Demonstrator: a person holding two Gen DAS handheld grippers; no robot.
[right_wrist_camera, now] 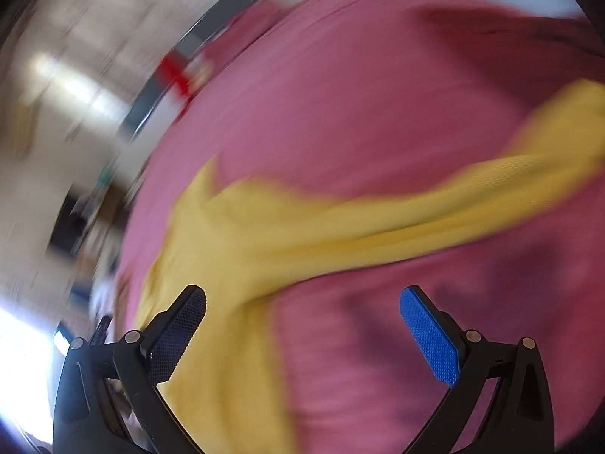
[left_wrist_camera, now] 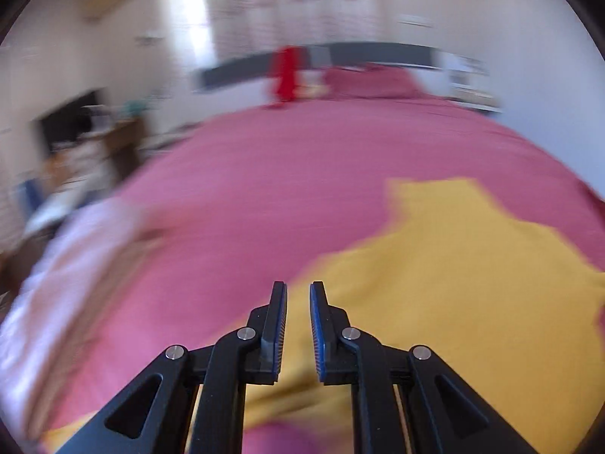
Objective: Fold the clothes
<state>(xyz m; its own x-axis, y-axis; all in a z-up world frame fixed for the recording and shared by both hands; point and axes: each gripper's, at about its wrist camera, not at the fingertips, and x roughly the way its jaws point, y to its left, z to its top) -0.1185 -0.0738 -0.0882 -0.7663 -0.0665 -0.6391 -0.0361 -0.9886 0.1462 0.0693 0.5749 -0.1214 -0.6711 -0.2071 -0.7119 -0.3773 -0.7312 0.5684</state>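
A mustard-yellow cloth garment [left_wrist_camera: 453,265] lies spread on the bed, over the pink bedspread [left_wrist_camera: 264,174], its outline ragged and its folds smeared by motion blur. The left gripper [left_wrist_camera: 298,291], black with blue ribbed pads, hangs over the garment's near edge with its 2 fingers drawn close, a narrow gap between them and no cloth caught there. In the right wrist view the same garment stretches in a long yellow band across the bedspread, and the right gripper [right_wrist_camera: 302,299] stands spread wide above it, gripping nothing. A pale pink-white cloth [left_wrist_camera: 72,265] lies at the bed's left edge. Far off, something red [left_wrist_camera: 285,75] hangs by the dark grey headboard [left_wrist_camera: 378,53].
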